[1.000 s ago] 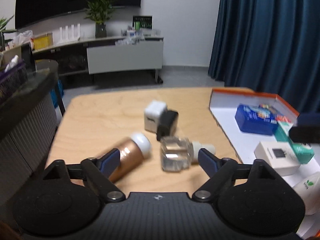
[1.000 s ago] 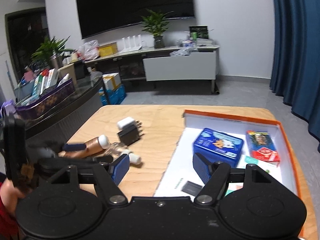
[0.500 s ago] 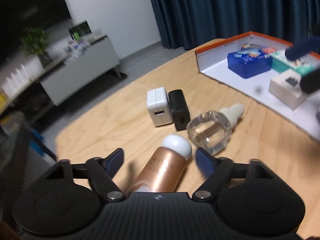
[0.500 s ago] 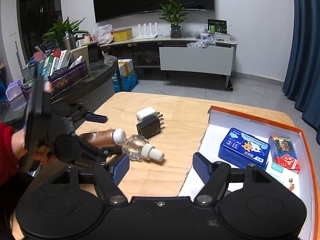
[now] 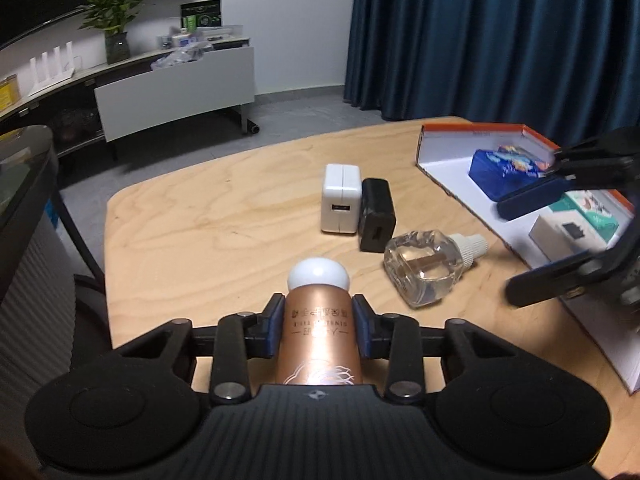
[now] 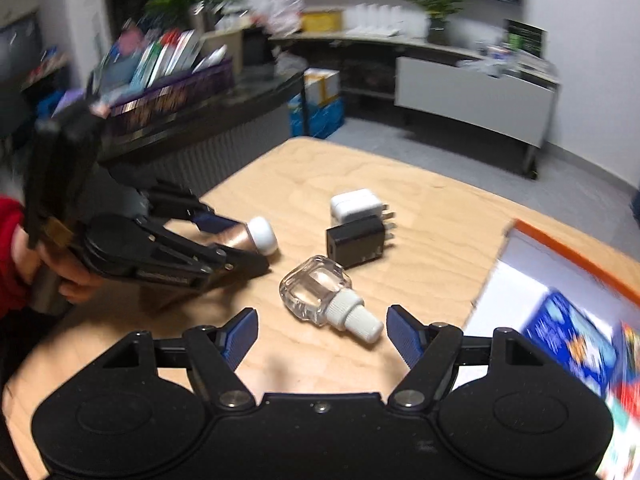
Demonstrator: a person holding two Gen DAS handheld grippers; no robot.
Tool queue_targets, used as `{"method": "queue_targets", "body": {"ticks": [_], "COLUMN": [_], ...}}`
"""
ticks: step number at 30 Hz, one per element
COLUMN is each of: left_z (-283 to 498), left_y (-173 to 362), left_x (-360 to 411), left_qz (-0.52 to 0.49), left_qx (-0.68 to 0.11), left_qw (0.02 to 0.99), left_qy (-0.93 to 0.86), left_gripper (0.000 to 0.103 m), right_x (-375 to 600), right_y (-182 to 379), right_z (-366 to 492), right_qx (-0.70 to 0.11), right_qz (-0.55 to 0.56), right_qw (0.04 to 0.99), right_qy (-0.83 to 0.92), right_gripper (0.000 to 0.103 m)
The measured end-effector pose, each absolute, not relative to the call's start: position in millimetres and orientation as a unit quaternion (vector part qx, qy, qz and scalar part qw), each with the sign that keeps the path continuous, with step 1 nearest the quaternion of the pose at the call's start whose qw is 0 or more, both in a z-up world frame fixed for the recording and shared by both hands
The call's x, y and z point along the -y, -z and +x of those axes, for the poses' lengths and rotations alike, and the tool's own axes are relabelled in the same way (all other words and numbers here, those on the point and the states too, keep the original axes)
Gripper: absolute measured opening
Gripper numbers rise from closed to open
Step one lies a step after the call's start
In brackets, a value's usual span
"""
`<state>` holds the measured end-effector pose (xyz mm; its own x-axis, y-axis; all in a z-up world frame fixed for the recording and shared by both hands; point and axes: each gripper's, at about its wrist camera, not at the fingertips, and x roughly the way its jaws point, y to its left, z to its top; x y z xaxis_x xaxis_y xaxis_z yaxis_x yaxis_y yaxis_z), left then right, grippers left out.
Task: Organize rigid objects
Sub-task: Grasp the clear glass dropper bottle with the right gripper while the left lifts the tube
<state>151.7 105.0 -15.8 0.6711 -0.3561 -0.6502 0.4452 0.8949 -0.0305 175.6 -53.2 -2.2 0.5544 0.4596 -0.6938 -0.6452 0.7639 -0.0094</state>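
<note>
My left gripper (image 5: 319, 326) is shut on a copper bottle (image 5: 320, 336) with a white round cap, lying on the wooden table (image 5: 224, 224); it also shows in the right wrist view (image 6: 244, 238). A clear glass bottle (image 5: 424, 266) with a white neck lies to its right. My right gripper (image 6: 322, 336) is open, just in front of that clear bottle (image 6: 320, 292). A white charger (image 5: 340, 204) and a black charger (image 5: 376, 220) lie side by side beyond.
An orange-rimmed white box (image 5: 452, 176) at the table's right holds a blue tin (image 5: 504, 168), a white box (image 5: 568, 236) and a green pack. A dark counter (image 5: 24, 168) stands left of the table. The table edge curves at the near left.
My left gripper has closed on the copper bottle. My right gripper has swung left and down toward the clear bottle, staying open.
</note>
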Motion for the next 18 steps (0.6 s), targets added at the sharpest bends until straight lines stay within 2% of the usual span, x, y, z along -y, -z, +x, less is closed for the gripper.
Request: {"method": "queue_targets", "body": {"ticks": [8,10,11,18], "left_z": [142.1,138.9,137.8,123.4], "left_y": [-3.3,-5.5,-6.7,-23.5], "left_x": [-120.7,-122.1,-122.7,-117.7], "left_qz": [0.004,-0.004,-0.008,-0.028], "left_qx": [-0.320,-0.314,-0.311,-0.279], "left_qw": [0.926,0.930,0.931,0.943], "left_qy": [0.199,0.193,0.191,0.182], "left_gripper": [0.036,0.036,0.036,0.036], "right_x": [30.7,30.9,30.3,34.2], "right_y": [27.4,29.5,28.6,21.3], "right_z": [220.2,220.9,218.8,194.2], "right_qx": [-0.396,-0.391,-0.386,-0.358], "right_qz": [-0.148,-0.130,-0.126,-0.105], "right_qw": [0.844,0.847,0.850,0.875], "right_qy": [-0.329,-0.335,-0.336,-0.309], "right_gripper": [0.084,0.076,0.061,0.059]}}
